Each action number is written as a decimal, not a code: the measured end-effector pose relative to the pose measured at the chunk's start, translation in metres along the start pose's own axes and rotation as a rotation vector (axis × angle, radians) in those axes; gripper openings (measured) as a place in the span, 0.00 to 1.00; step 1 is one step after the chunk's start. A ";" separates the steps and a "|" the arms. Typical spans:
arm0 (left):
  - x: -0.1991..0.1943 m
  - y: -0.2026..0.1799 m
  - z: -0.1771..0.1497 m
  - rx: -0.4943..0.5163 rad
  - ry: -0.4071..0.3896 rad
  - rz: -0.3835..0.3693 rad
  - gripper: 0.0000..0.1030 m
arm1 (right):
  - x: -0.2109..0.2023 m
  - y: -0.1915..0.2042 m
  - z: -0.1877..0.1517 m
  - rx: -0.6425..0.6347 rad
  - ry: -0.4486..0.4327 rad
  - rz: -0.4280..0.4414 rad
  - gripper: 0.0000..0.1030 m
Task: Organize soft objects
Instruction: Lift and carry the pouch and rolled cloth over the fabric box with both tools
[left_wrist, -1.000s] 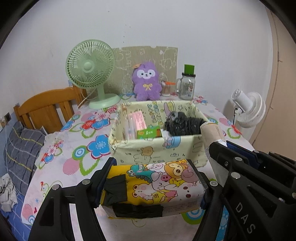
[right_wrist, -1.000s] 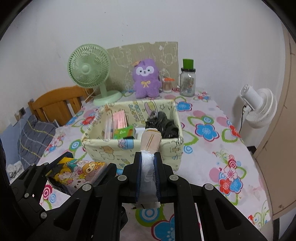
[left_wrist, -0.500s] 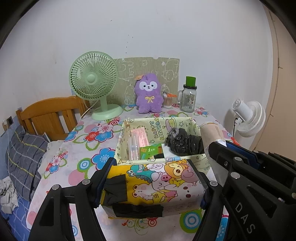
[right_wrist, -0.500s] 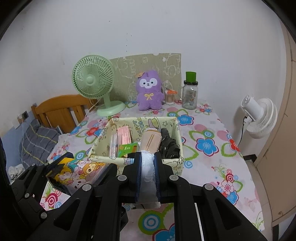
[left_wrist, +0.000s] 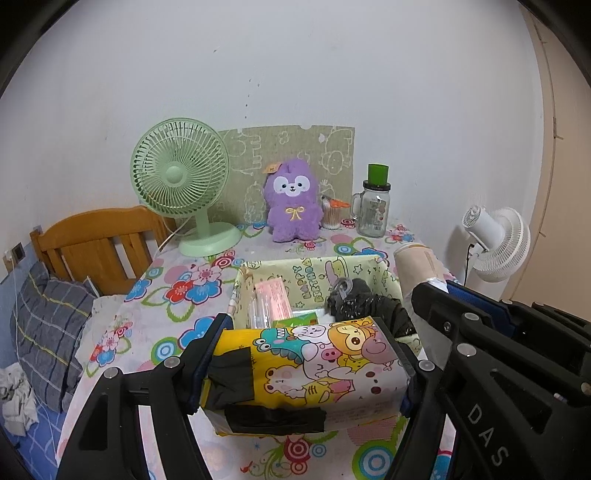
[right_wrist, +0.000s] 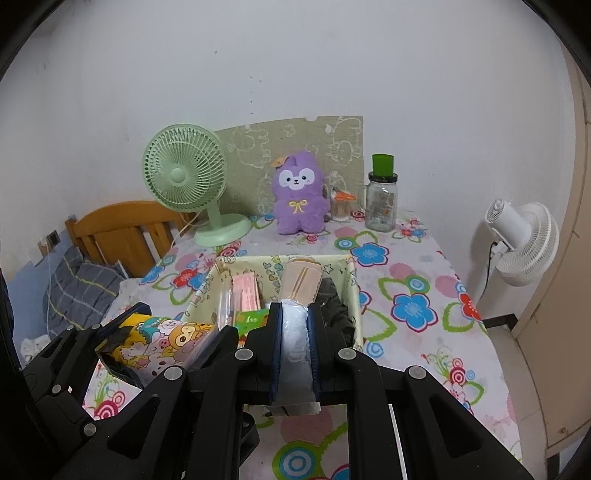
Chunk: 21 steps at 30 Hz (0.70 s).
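My left gripper is shut on a yellow cartoon-print tissue pack, held above the near edge of a pale green fabric storage box. The pack also shows in the right wrist view. My right gripper is shut on a soft white and beige roll in clear wrap, held over the box. The roll also shows in the left wrist view. The box holds a pink pack, a green packet and a black bundle.
A flowered cloth covers the table. At the back stand a green fan, a purple plush toy and a glass jar with a green lid. A wooden bed frame is at left, a white fan at right.
Both grippers have risen and tilted up with their loads; the box now sits lower in both views and more of the wall shows. Neither grip has changed.
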<state>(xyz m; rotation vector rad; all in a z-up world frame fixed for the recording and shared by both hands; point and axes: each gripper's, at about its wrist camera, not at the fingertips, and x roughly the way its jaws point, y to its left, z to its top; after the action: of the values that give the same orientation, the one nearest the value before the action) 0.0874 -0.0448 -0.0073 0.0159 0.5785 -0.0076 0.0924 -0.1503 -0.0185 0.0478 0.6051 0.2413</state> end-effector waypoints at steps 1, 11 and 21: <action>0.001 0.000 0.001 -0.001 0.000 0.000 0.73 | 0.001 0.000 0.001 0.000 -0.001 0.002 0.15; 0.016 0.001 0.014 0.004 -0.016 0.002 0.73 | 0.017 -0.002 0.014 -0.005 -0.013 0.012 0.15; 0.038 0.007 0.023 -0.004 -0.015 0.005 0.73 | 0.038 -0.003 0.024 -0.014 -0.009 0.020 0.15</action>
<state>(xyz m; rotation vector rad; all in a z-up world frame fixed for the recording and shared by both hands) 0.1317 -0.0387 -0.0086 0.0130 0.5633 -0.0016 0.1373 -0.1436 -0.0201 0.0416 0.5941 0.2641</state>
